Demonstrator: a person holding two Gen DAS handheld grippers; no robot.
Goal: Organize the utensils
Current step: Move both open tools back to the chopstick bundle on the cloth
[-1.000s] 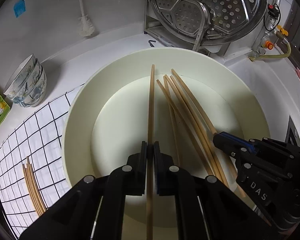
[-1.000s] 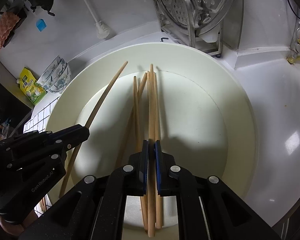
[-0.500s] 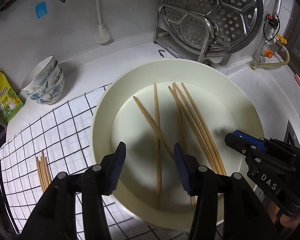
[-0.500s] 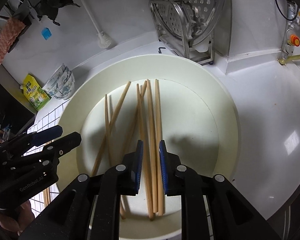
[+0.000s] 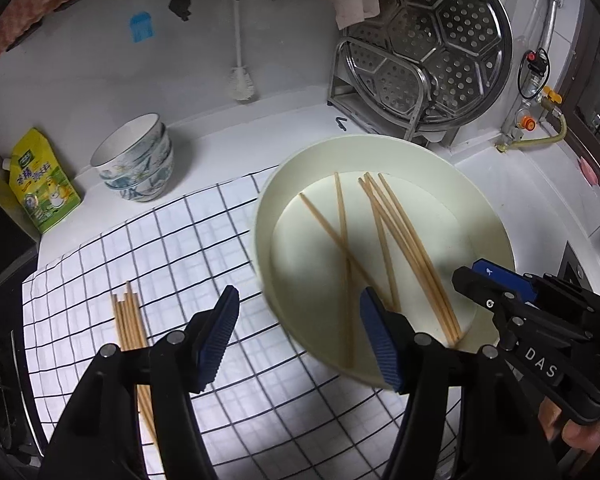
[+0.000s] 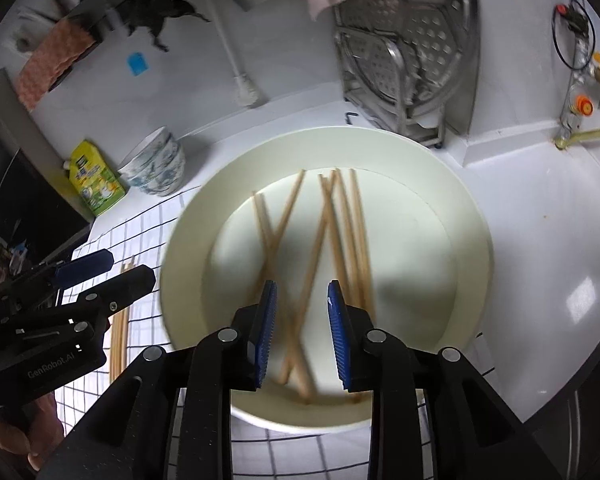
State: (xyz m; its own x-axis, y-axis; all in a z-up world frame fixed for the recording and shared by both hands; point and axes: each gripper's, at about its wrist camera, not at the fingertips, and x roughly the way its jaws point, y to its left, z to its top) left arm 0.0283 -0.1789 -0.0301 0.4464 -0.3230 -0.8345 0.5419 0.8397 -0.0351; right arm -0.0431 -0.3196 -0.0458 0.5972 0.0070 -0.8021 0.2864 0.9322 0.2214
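While its blue ribbed pads draw further apart with nothing between them, the left tool [image 5: 296, 330] hangs over the seam where a white cloth with a black grid [image 5: 172, 248] meets a wide, shallow cream-coloured round basin [image 5: 496, 236]; one pad stands over the cloth, the other over the basin's near rim, and neither touches anything. The right tool [image 6: 300, 330] is also spreading its blue pads, though less widely, and it too grips nothing: it hovers above the basin's near half, with loose chopsticks seen in the gap below it but not pressed by it. Those task pieces, slim pale wooden chopsticks [image 5: 404, 240], lie scattered on the basin floor, two crossed on the left and several more fanned in a loose bunch on the right; the right wrist view shows them blurred. A second small bundle of the same wooden chopsticks [image 5: 129, 322] lies side by side on the gridded cloth, left of the basin and well apart from it. The cloth and basin rest on a white desk [image 6: 540, 216]. Near the back of the desk stands a stack of white bowls with blue flower pattern [image 5: 136, 160], beside a yellow-green printed pouch [image 5: 40, 182]. Behind the basin a round perforated steel steamer plate [image 5: 432, 44] stands upright in a wire rack, and a white-handled brush [image 5: 240, 80] hangs against the white wall. A person's fingertips show at the lower edge behind each tool.
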